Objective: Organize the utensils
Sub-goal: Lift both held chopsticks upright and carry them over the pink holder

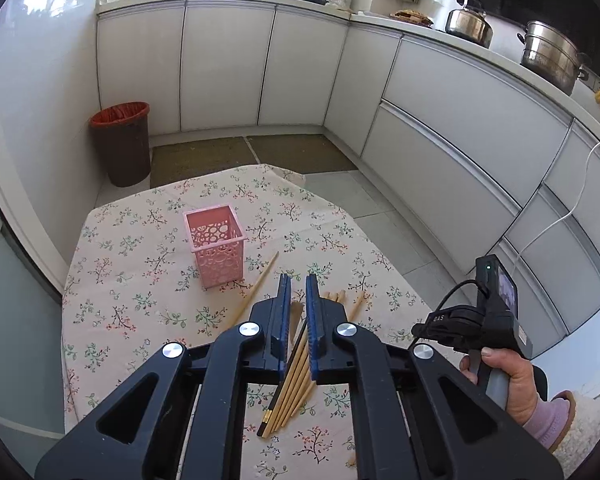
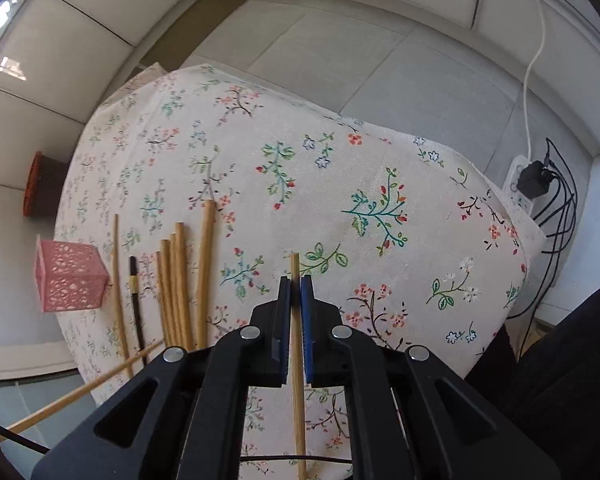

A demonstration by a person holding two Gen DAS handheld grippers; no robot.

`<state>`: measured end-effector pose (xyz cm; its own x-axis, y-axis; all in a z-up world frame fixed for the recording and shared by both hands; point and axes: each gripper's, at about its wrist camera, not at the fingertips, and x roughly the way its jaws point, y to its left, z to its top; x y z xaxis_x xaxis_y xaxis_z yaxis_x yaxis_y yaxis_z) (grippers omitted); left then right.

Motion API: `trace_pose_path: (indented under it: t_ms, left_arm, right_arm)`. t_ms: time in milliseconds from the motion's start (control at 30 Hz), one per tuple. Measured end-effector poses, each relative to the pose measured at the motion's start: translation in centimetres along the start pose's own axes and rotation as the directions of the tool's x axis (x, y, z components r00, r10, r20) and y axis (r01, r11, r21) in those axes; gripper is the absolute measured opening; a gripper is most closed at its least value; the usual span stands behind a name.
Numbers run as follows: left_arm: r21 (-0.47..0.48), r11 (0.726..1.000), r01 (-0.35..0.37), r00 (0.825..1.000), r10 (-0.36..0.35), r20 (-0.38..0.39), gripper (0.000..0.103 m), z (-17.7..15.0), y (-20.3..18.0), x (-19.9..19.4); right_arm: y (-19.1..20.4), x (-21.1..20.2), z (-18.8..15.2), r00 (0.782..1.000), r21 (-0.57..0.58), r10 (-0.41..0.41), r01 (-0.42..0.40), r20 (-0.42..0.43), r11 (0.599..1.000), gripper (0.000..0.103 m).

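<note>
A pink perforated basket [image 1: 216, 244] [image 2: 70, 280] stands upright on the floral tablecloth [image 1: 132, 320] [image 2: 340, 140]. Several wooden chopsticks [image 2: 176, 288] and one black chopstick [image 2: 137, 312] lie side by side to its right. In the left wrist view they show as a bundle [image 1: 296, 392] under the jaws, with a single one [image 1: 256, 288] by the basket. My right gripper [image 2: 295, 284] is shut on a wooden chopstick [image 2: 298, 400], held above the cloth. My left gripper [image 1: 298, 292] is shut on a tan chopstick [image 1: 296, 314]; its shaft [image 2: 80, 392] slants into the right wrist view.
A brown bin with a red liner [image 1: 120, 144] stands on the floor beyond the table. White cabinets curve around, with a kettle [image 1: 468, 20] and steel pots [image 1: 552, 56] on the counter. A power strip with cables [image 2: 520, 188] lies by the table's right edge. A person's hand [image 1: 512, 380] grips the right tool.
</note>
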<state>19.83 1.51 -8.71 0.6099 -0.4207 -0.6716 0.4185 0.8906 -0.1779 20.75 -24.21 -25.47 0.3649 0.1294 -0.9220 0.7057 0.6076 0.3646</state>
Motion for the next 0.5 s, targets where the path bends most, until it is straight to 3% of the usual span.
trace_pose_path:
  t_ms: [167, 333, 367, 433, 467, 500]
  left_arm:
    - [-0.022, 1.000, -0.011, 0.999, 0.012, 0.053, 0.003, 0.8, -0.4, -1.8]
    - [-0.027, 1.000, -0.004, 0.999, 0.005, 0.039, 0.002, 1.4, -0.4, -2.1]
    - [-0.025, 1.000, 0.000, 1.000, 0.000, 0.008, 0.003, 1.3, -0.2, -1.7]
    - [0.015, 1.000, 0.024, 0.989, -0.022, -0.146, 0.010, 0.5, 0.1, 0.9]
    - [0.043, 0.999, 0.032, 0.973, -0.022, -0.231, 0.023, -0.5, 0.3, 2.9]
    - [0.052, 0.999, 0.015, 0.953, 0.001, -0.303, 0.028, -1.5, 0.7, 5.0]
  right_arm:
    - [1.7, -5.7, -0.7, 0.988, -0.127, 0.114, -0.101, 0.108, 0.987, 0.005]
    - [2.8, -11.0, -1.2, 0.954, -0.250, 0.225, -0.174, 0.196, 0.952, 0.005]
    - [2.9, -11.9, -1.3, 0.947, -0.271, 0.243, -0.183, 0.209, 0.945, 0.005]
    - [3.2, -13.2, -1.5, 0.935, -0.306, 0.269, -0.193, 0.231, 0.932, 0.005]
    - [3.1, -13.5, -1.4, 0.932, -0.316, 0.276, -0.196, 0.236, 0.929, 0.005]
    - [3.0, -13.8, -1.3, 0.930, -0.318, 0.283, -0.201, 0.236, 0.927, 0.005]
